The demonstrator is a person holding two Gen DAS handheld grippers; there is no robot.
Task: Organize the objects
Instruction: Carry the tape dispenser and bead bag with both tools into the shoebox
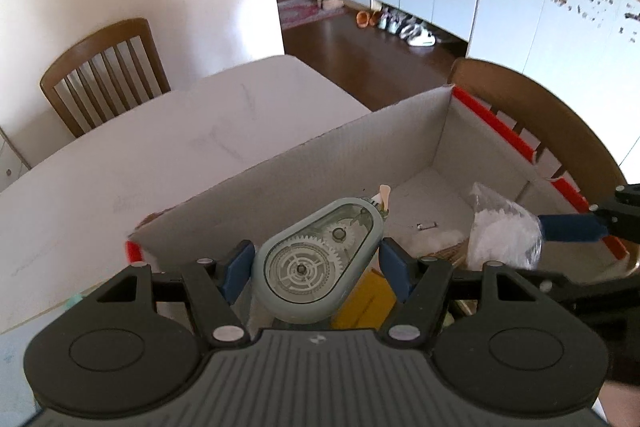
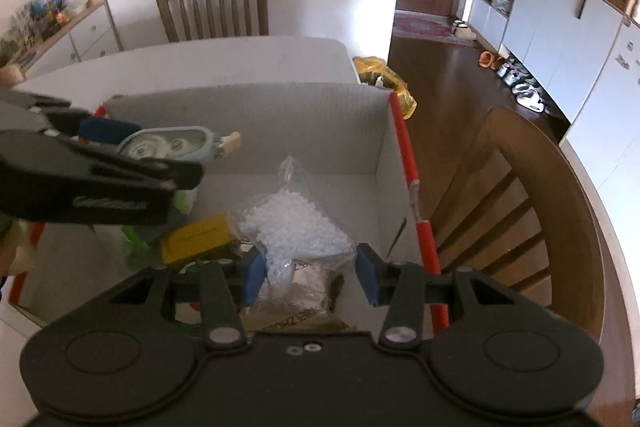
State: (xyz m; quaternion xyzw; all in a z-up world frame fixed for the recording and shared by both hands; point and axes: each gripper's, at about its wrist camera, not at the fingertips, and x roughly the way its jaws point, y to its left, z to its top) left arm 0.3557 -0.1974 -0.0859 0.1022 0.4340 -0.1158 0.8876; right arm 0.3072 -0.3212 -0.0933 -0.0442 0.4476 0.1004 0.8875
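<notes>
Your left gripper (image 1: pixel 316 269) holds a correction tape dispenser (image 1: pixel 316 263) above the open cardboard box (image 1: pixel 360 147) on the white surface (image 1: pixel 160 147) — its blue pads touch the grey-green shell on both sides, and the dispenser's long axis runs toward one o'clock, nib forward. It hangs over the box's left half, so its drop point lies directly beneath, where a yellow box (image 2: pixel 198 237) and green items already rest. Your right gripper (image 2: pixel 308 277) is over the box's right side, about three o'clock from the left one, with a clear bag of white pellets (image 2: pixel 294 231) between its pads. The left pad touches the plastic; the right pad shows a gap, so whether it is gripping cannot be told. Both loads look ready to be released, judging by the task.
</notes>
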